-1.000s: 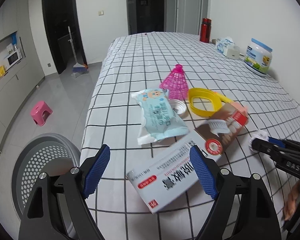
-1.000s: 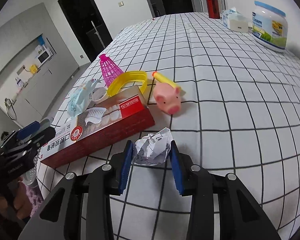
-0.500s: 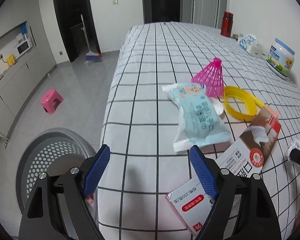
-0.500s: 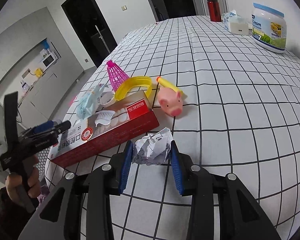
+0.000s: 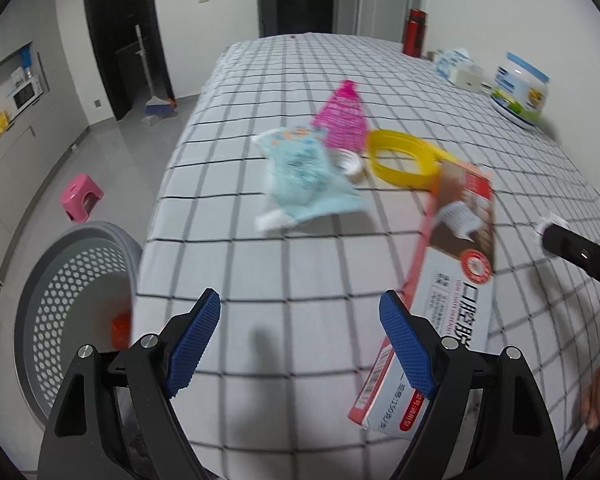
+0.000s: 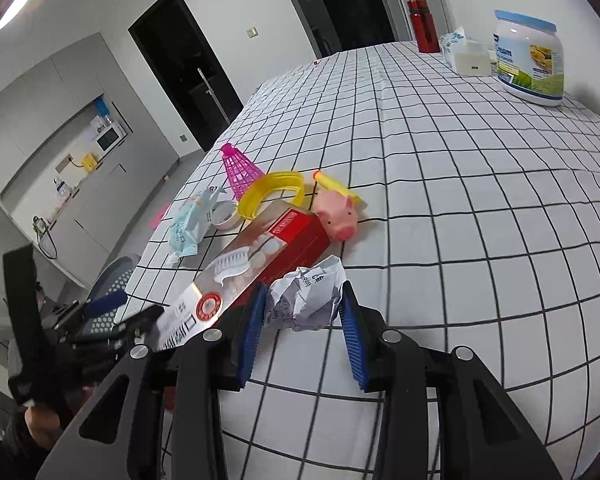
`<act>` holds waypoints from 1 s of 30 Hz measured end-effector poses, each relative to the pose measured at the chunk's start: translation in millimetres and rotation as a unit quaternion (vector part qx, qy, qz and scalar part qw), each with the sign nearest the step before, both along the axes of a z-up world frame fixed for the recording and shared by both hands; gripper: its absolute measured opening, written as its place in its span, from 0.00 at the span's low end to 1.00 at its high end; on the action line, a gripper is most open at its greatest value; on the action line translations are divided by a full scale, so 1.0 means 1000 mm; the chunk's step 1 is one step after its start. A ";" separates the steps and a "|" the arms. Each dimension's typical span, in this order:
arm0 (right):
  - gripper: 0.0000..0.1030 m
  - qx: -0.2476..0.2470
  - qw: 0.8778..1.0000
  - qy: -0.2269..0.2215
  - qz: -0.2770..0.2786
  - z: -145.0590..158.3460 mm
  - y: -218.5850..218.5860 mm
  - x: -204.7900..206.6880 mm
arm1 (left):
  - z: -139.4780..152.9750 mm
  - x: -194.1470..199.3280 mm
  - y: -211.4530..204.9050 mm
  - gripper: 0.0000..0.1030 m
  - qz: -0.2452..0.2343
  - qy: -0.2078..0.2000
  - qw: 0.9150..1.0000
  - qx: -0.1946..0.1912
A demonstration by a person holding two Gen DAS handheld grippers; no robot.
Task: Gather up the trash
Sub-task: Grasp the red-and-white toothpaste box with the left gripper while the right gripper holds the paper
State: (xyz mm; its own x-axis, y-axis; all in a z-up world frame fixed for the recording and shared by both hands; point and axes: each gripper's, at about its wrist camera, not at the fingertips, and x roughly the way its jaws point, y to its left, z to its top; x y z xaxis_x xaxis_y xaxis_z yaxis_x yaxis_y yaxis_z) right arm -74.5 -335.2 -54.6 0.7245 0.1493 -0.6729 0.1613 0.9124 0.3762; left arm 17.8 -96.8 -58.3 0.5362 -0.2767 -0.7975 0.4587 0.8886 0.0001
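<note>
Left wrist view: checked table (image 5: 340, 92) fills most of the frame, w/ the grey perforated bin (image 5: 72, 304) on the floor off its near-left corner. Something orange sits inside the bin, can't tell what. Judging by that, maybe one piece is binned; most of the job is left.

On the cloth, big to small: long toothpaste box (image 5: 448, 288) overhanging the near edge, blue wipes pack (image 5: 308, 176), yellow ring (image 5: 400, 156), pink shuttlecock (image 5: 342, 118), small white cap (image 5: 348, 162). Frame is motion-blurred, so labels are unreadable here. My left gripper (image 5: 300, 328) is spread wide, nothing btwn the pads, poised over bare cloth nr the table edge, box just beside its right finger.

Right wrist view: right gripper (image 6: 302, 312) is clamped on the crumpled paper ball (image 6: 306, 298), both blue pads pressing its sides. Ball is at the near end of the table, right next to the box; can't tell if it's clear of the cloth. Pink pig toy (image 6: 338, 216) lies beyond the box.

My read: paper ball goes to the bin next, across to the left side. Then box, wipes pack and cap look like remaining trash; toys prob stay.
</note>
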 end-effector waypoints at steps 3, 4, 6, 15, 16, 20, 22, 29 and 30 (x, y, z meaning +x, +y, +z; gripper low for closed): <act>0.35 0.003 1.000 -0.001 -0.004 -0.001 -0.007 -0.005 | 0.003 -0.012 -0.011 0.78 -0.011 -0.004 1.000 0.002; 0.35 0.004 1.000 -0.002 -0.005 -0.002 -0.009 -0.007 | 0.005 -0.016 -0.016 0.78 -0.015 -0.007 1.000 0.004; 0.35 0.006 1.000 -0.004 -0.007 -0.002 -0.012 -0.012 | 0.008 -0.020 -0.020 0.78 -0.020 -0.012 1.000 0.006; 0.35 0.013 1.000 -0.018 -0.018 -0.003 -0.030 -0.030 | 0.026 -0.034 -0.051 0.80 -0.052 -0.022 0.998 0.001; 0.35 0.015 1.000 -0.019 -0.019 -0.003 -0.032 -0.032 | 0.026 -0.035 -0.053 0.83 -0.056 -0.020 0.998 -0.001; 0.35 0.020 0.999 -0.024 -0.021 -0.004 -0.037 -0.037 | 0.021 -0.041 -0.069 0.83 -0.071 -0.013 0.997 0.005; 0.35 0.023 0.999 -0.026 -0.024 -0.004 -0.040 -0.040 | 0.016 -0.041 -0.075 0.83 -0.073 -0.008 0.997 0.015; 0.35 0.027 0.999 -0.027 -0.030 -0.008 -0.048 -0.046 | -0.007 -0.042 -0.093 0.83 -0.079 0.014 0.996 0.044; 0.35 0.028 0.999 -0.027 -0.030 -0.008 -0.048 -0.046 | -0.009 -0.042 -0.094 0.82 -0.078 0.016 0.996 0.045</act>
State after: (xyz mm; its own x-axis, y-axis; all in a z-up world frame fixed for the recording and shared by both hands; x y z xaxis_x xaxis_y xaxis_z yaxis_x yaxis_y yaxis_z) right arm -120.6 -383.6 -63.1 0.7689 0.1406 -0.6238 0.1927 0.8792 0.4357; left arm -23.8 -190.8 -67.4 0.4665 -0.2814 -0.8386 0.5928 0.8031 0.0603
